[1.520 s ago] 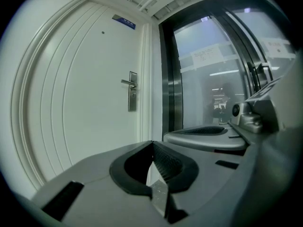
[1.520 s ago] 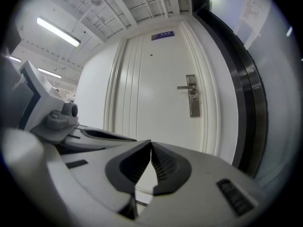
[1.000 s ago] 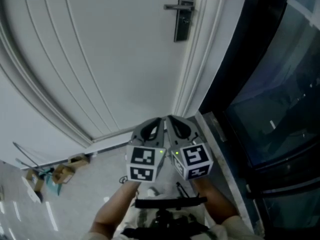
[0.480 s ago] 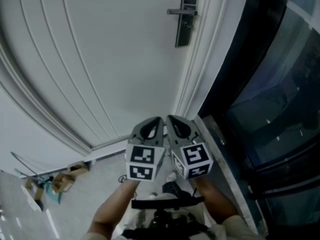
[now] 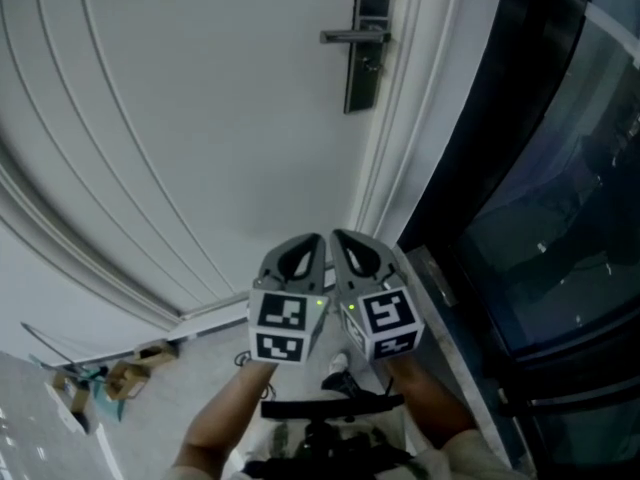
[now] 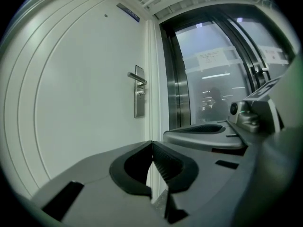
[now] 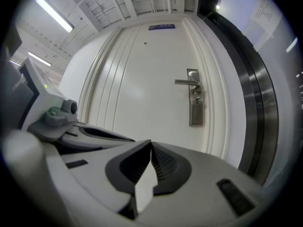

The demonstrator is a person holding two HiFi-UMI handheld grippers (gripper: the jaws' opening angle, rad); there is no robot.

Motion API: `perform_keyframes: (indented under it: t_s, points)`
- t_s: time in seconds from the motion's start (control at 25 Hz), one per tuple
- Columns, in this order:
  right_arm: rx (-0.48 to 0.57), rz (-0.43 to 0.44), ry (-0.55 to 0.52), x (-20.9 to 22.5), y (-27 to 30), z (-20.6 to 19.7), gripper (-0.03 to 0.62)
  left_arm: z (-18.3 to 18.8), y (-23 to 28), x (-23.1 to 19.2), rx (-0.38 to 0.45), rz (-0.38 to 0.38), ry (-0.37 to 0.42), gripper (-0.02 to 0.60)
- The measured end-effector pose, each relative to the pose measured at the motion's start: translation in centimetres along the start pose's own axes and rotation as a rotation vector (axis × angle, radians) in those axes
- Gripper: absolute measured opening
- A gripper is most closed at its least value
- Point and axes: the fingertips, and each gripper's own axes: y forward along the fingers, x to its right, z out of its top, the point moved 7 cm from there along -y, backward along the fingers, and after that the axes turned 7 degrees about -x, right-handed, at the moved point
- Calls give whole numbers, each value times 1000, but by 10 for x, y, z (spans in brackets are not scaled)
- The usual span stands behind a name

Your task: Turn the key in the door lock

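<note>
Two closed, empty tools, the left gripper and right gripper, face the lock plate well ahead, its turning not begun.

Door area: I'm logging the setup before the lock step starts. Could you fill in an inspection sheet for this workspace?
Surface: pale floor below the door.
Job's things: white door closed; dark lock plate with lever handle near its right edge.
Clutter: cardboard scraps on the floor at lower left.
Grippers: left hand-held gripper and right hand-held gripper side by side, jaws together, nothing between them, well short of the lock.
Cables: nothing seen.
Surroundings: white door frame; dark glass panel to its right.
</note>
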Motion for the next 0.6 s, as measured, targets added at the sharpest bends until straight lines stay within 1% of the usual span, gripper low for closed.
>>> perform_keyframes:
  t_s: [0.24,0.4,0.6]
  points:
    - [28,-9,-76,48,23,17,9,28,45,0,15,8,10,17]
    - [29,7,-139,82,42,33,9,50,77,1,30,18,15,17]
    - [36,27,-260,118,61,55,11,74,112,-2,39,6,-13,17]
